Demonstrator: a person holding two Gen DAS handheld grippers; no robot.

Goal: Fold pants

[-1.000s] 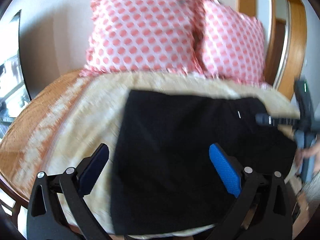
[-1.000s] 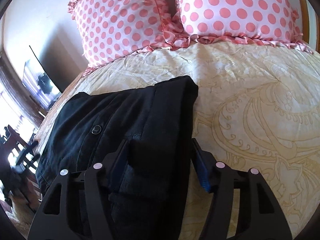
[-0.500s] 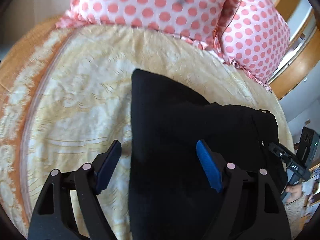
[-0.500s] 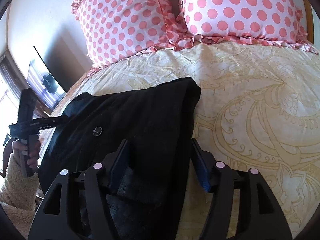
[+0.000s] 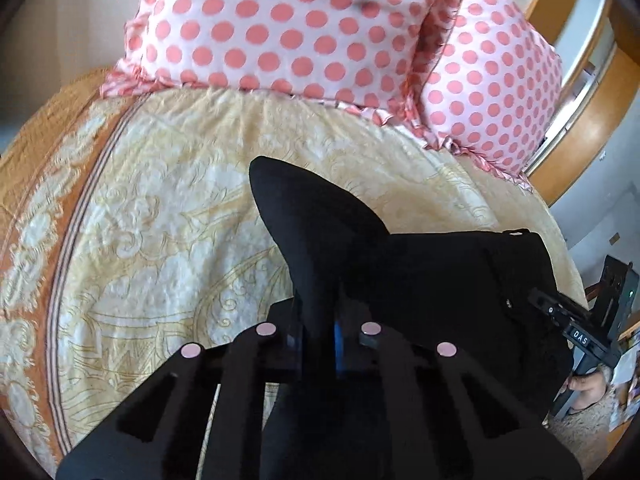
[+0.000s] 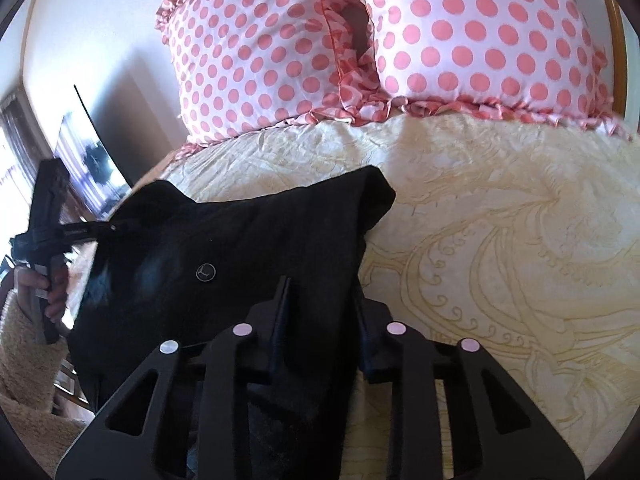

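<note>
Pants: black pants [image 5: 420, 280] bunched on the cream bedspread [image 5: 160, 220], centre to lower right of frame, below the polka-dot pillows [image 5: 300, 28].
Left gripper [image 5: 318, 340]: pressed together, pinching a raised fabric ridge.
Right gripper [image 6: 320, 320]: jaws closing, thick fold of cloth between them.
Advice: confirm both pinches catch every layer, then lift evenly, keeping the edge taut.

This is a bedroom in a home. A big bed [image 6: 500, 208] fills most of both pictures, under a cream cover with gold swirls and an orange edge. Two puffy pillows [image 6: 360, 40] with pink dots and frills lean at the top. A curved wooden headboard [image 5: 592, 92] shows at the upper right. At the left edge hangs a dark flat screen [image 6: 92, 160], maybe a TV.
</note>
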